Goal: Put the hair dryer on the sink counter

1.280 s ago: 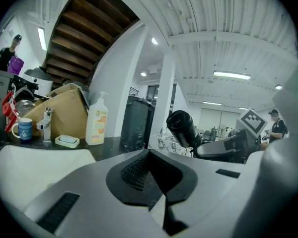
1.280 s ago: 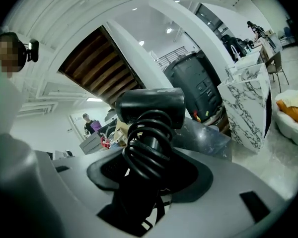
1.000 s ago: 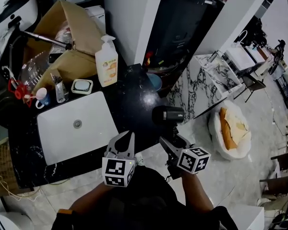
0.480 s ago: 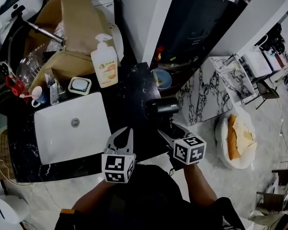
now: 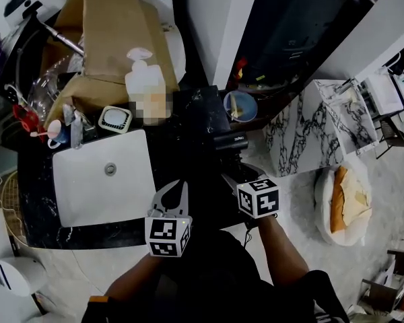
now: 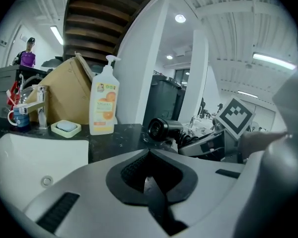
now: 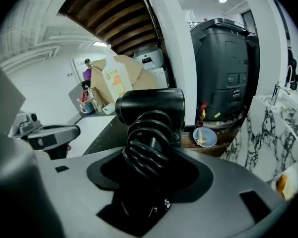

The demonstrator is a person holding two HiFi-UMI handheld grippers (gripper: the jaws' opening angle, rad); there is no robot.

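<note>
One black sink counter is noted, with one white basin set into its left part. One large cardboard box stands open at the back of the counter. One marble-patterned unit stands on the floor to the right, apart from the counter.

Two grippers are present. The left gripper has its jaws together with nothing between them, and hangs over the counter's front edge beside the basin. The right gripper is clamped on the handle of the one hair dryer, where the cord is coiled around it. The dryer is held with its barrel level over the counter's right end. Whether it touches the surface cannot be determined.

Smaller items, one of each:
- One soap bottle, upright behind the basin.
- One blue bowl, on a lower shelf beyond the counter's right edge.
- One soap dish, just beside the bottle.
- One faucet.
- One mug, left of the faucet.
</note>
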